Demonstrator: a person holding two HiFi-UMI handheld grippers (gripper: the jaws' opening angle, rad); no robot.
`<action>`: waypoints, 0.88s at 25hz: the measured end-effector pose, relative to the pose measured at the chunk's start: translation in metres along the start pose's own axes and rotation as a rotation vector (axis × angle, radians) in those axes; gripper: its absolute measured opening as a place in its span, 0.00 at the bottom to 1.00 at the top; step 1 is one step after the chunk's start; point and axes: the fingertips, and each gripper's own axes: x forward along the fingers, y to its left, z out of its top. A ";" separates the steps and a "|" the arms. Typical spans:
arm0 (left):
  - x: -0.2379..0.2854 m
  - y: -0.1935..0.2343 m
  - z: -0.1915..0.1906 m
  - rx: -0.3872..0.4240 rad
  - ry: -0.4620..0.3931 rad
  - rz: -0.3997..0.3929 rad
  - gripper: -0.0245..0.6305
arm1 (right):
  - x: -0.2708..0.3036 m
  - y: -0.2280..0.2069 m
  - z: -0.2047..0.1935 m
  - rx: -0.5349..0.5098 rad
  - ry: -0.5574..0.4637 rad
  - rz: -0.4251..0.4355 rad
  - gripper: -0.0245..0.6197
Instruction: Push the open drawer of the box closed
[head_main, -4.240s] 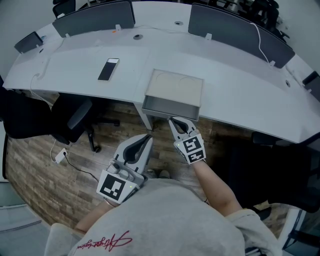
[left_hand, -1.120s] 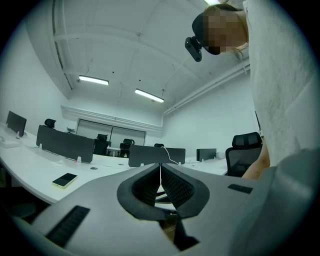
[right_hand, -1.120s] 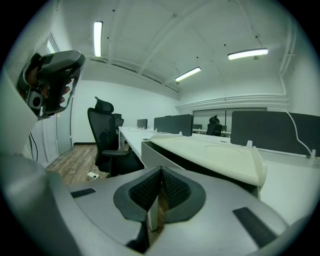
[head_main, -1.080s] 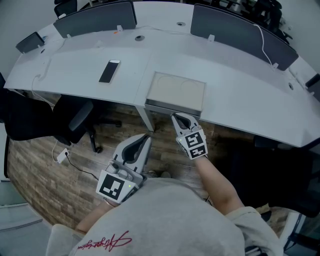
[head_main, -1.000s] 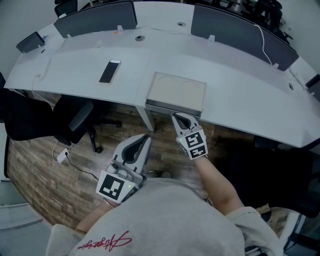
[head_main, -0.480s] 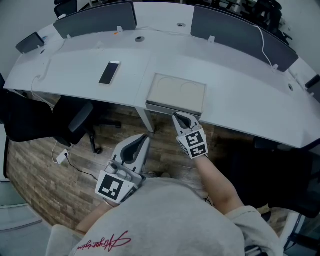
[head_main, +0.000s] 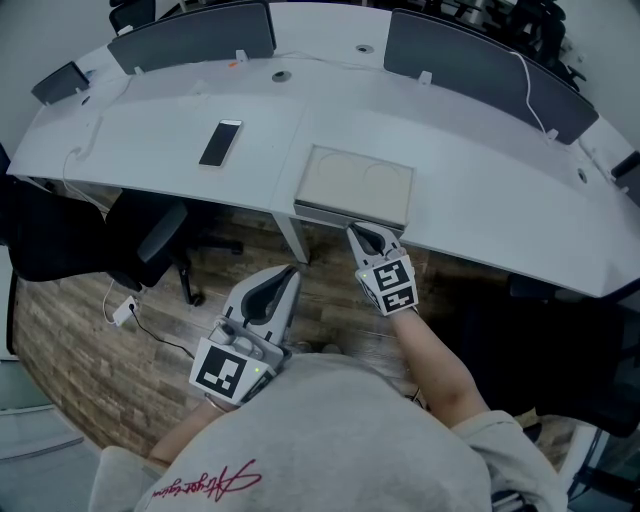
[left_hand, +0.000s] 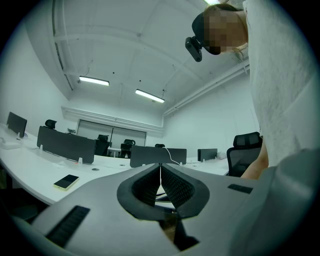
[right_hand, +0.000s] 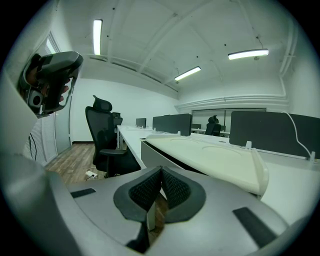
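Note:
A cream box (head_main: 357, 185) sits at the near edge of the white curved desk (head_main: 150, 150). Its grey drawer front (head_main: 345, 215) shows as a thin strip along the box's near side, almost flush. My right gripper (head_main: 361, 233) is shut, and its tips rest against that drawer front. In the right gripper view the box (right_hand: 220, 160) lies just past the closed jaws of the right gripper (right_hand: 160, 172). My left gripper (head_main: 284, 275) hangs lower, over the floor and away from the desk, shut and empty. The left gripper (left_hand: 160, 170) points over the desk.
A phone (head_main: 219, 142) lies on the desk left of the box. Dark divider panels (head_main: 190, 35) line the far edge. A black office chair (head_main: 150, 245) stands under the desk at left, a cable (head_main: 140, 325) on the wooden floor.
The right gripper has moved toward the desk, and the drawer has slid into the box from well out to nearly flush. The left gripper has stayed put.

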 end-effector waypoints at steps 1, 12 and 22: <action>0.000 0.000 0.001 0.001 -0.002 0.000 0.07 | 0.000 0.000 0.000 -0.001 0.001 0.000 0.07; -0.002 0.000 0.001 0.007 -0.004 0.004 0.07 | 0.002 -0.003 0.001 -0.007 0.003 -0.005 0.07; -0.005 0.003 -0.001 -0.001 0.003 0.014 0.07 | 0.003 -0.006 0.001 -0.004 0.002 -0.011 0.07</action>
